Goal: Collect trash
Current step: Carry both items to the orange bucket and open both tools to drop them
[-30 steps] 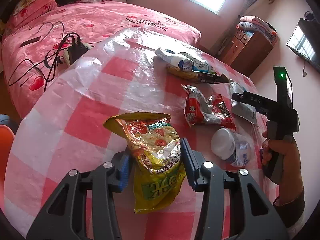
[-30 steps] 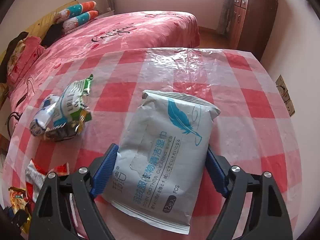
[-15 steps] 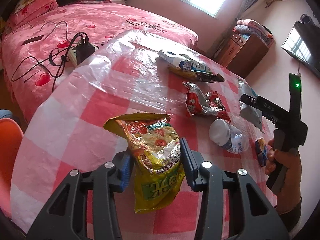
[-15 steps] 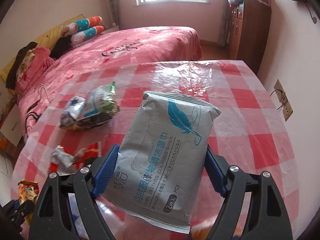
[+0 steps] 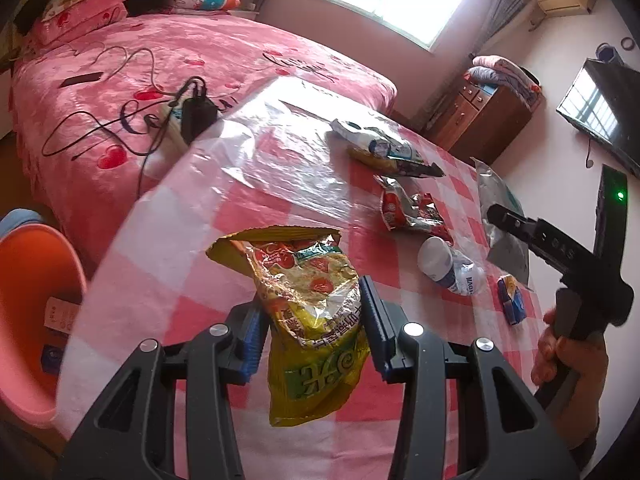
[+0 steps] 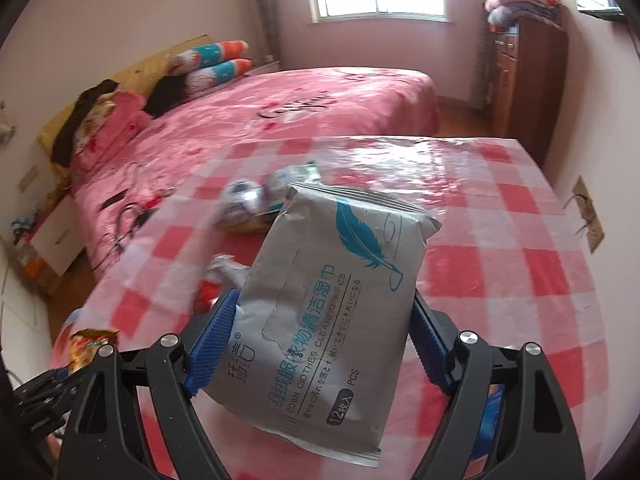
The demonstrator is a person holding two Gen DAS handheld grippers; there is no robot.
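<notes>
My left gripper point(image 5: 312, 304) is shut on a yellow snack bag point(image 5: 312, 276), held above the near edge of the checked table point(image 5: 168, 248). In the right wrist view my right gripper point(image 6: 322, 300) is shut on a grey wet-wipes pack point(image 6: 332, 300) with a blue feather print, lifted off the table. The left wrist view shows that right gripper point(image 5: 504, 220) at the right in a hand point(image 5: 568, 356), with the grey pack point(image 5: 500, 208) in it. On the table lie a red wrapper point(image 5: 408, 212), a crushed plastic bottle point(image 5: 448, 264), a small blue packet point(image 5: 510, 300) and a pile of white-blue wrappers point(image 5: 384, 148).
An orange plastic tub point(image 5: 28, 300) stands beside the table at the left. A pink bed point(image 5: 200, 52) with cables and a black charger point(image 5: 196, 112) lies behind the table. A wooden dresser point(image 5: 480, 120) and a wall television point(image 5: 600, 120) are at the far right.
Both grippers have drawn back and upward from the table, each keeping its item. The orange tub has come into the left wrist view. The table trash has slid across the right wrist view, blurred.
</notes>
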